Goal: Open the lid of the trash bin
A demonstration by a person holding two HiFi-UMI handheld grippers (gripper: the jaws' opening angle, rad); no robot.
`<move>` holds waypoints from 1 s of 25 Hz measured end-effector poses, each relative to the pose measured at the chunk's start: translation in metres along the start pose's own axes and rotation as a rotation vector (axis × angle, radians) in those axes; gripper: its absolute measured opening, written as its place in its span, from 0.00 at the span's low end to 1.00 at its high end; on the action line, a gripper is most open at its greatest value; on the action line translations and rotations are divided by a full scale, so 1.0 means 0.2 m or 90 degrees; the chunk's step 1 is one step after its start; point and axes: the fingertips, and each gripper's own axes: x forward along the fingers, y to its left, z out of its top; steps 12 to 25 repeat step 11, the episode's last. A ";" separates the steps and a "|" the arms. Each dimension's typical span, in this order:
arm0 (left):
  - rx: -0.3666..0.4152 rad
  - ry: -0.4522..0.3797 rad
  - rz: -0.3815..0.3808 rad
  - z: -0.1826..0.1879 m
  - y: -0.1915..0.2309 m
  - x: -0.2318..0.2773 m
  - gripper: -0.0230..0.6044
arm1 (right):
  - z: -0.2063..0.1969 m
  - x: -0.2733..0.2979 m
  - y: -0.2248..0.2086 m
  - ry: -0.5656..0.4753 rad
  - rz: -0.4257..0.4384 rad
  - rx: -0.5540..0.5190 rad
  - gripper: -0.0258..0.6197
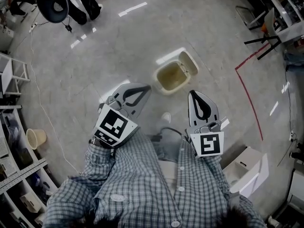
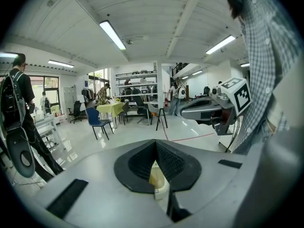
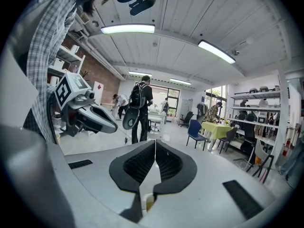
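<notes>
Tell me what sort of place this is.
Probably a shared workshop or lab, indoors. Signs of that are the open metal shelving at the far end, a cloth-covered table with a blue chair near it, and a red tape line marked on the polished floor.

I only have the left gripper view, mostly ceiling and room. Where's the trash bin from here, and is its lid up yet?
Observer: The trash bin stands on the floor just ahead of the left hand-held gripper. Its lid is already tipped back, the inside showing.
Operator: Is the right one holding anything?
Observer: No. The right hand-held gripper has its jaws together on nothing, in the air near the bin.
Operator: Anything on the floor to my left?
Observer: A beige pail beside the shelving, well away from the bin.
</notes>
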 end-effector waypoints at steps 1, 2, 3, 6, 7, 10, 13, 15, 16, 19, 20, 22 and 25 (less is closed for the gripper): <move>0.000 0.000 -0.001 0.00 0.00 0.00 0.05 | 0.00 0.00 0.00 0.001 -0.001 0.000 0.07; 0.000 0.000 -0.001 0.00 -0.01 0.00 0.05 | 0.00 -0.01 0.00 0.002 -0.001 0.000 0.07; 0.000 0.000 -0.002 0.00 -0.01 0.00 0.05 | 0.00 -0.01 0.00 0.003 -0.002 0.000 0.07; -0.001 0.000 -0.004 0.00 -0.01 0.01 0.05 | -0.01 -0.01 0.00 0.007 -0.002 -0.002 0.08; -0.001 0.000 -0.005 0.00 -0.01 0.01 0.05 | -0.01 -0.01 -0.01 0.008 -0.002 -0.003 0.08; 0.000 -0.001 -0.007 0.01 -0.02 0.03 0.05 | -0.02 -0.01 -0.02 0.010 -0.003 -0.003 0.07; 0.001 -0.001 -0.007 0.01 -0.02 0.03 0.05 | -0.02 -0.01 -0.02 0.011 -0.003 -0.004 0.07; 0.001 -0.001 -0.007 0.01 -0.02 0.03 0.05 | -0.02 -0.01 -0.02 0.011 -0.003 -0.004 0.07; 0.001 -0.001 -0.007 0.01 -0.02 0.03 0.05 | -0.02 -0.01 -0.02 0.011 -0.003 -0.004 0.07; 0.001 -0.001 -0.007 0.01 -0.02 0.03 0.05 | -0.02 -0.01 -0.02 0.011 -0.003 -0.004 0.07; 0.001 -0.001 -0.007 0.01 -0.02 0.03 0.05 | -0.02 -0.01 -0.02 0.011 -0.003 -0.004 0.07; 0.001 -0.001 -0.007 0.01 -0.02 0.03 0.05 | -0.02 -0.01 -0.02 0.011 -0.003 -0.004 0.07; 0.001 -0.001 -0.007 0.01 -0.02 0.03 0.05 | -0.02 -0.01 -0.02 0.011 -0.003 -0.004 0.07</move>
